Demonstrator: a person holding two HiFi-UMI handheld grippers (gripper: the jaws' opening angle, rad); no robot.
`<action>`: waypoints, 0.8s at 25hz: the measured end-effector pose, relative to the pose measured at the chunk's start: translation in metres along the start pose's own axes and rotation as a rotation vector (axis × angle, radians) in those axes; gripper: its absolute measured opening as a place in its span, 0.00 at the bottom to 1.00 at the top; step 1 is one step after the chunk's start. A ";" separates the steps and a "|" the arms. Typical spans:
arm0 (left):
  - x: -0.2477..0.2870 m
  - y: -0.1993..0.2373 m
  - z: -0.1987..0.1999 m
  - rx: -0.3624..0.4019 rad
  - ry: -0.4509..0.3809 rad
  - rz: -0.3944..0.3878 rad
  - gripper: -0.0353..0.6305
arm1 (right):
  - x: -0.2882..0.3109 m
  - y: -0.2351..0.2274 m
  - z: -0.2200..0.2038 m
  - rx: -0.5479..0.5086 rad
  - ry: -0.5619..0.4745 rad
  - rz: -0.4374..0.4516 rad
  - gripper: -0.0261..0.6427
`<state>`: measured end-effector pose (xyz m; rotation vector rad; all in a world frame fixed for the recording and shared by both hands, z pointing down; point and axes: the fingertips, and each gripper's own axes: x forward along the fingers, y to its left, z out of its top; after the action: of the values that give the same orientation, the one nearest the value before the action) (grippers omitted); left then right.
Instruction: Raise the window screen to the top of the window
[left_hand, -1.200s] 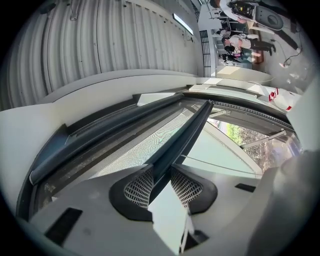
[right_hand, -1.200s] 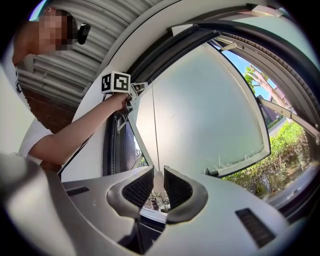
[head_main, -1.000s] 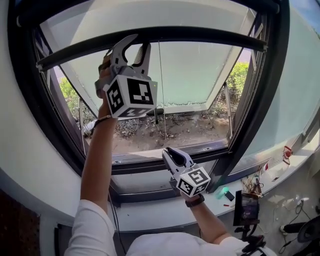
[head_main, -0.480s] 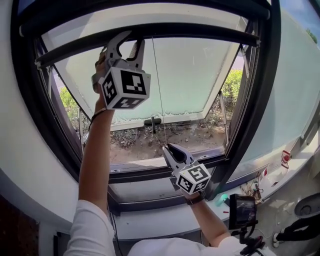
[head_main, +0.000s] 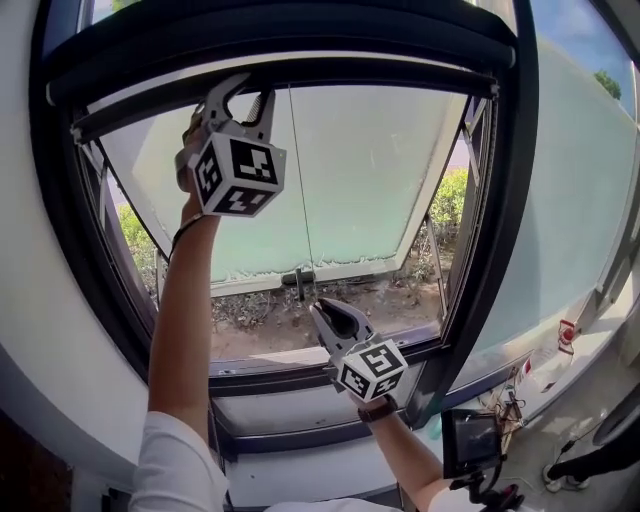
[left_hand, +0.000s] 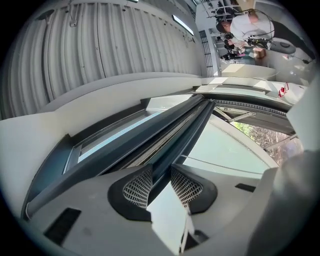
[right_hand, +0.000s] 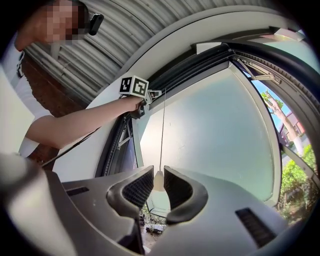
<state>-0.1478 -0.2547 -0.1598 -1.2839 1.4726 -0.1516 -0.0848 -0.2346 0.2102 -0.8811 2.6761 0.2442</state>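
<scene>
Head view: the screen bar (head_main: 400, 80) runs left to right, just under the top frame (head_main: 300, 35). The left claw (head_main: 240, 88) is at its left end and the right claw (head_main: 322, 308) well below.

Left gripper view: the left claw clamps the screen bar.

Right gripper view: the right claw pinches the cord pull (right_hand: 158, 181).

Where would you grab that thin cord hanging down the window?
At the pale knob ending the cord, coming from below with a jaw either side, as the right tool does. The cord hangs straight and thin; the wider knob shouldn't slip out.
</scene>
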 end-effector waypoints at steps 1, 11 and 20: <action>0.004 0.003 0.003 0.002 0.003 -0.003 0.19 | 0.003 -0.001 0.005 -0.001 -0.003 -0.006 0.14; 0.014 0.013 0.011 0.045 -0.017 -0.023 0.19 | 0.030 -0.001 0.036 -0.007 -0.035 -0.004 0.14; -0.047 -0.010 0.000 -0.111 -0.005 0.084 0.19 | -0.007 -0.014 0.021 0.110 -0.081 0.012 0.14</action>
<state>-0.1518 -0.2233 -0.1234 -1.3076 1.5454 -0.0111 -0.0654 -0.2365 0.1919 -0.8047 2.5932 0.1306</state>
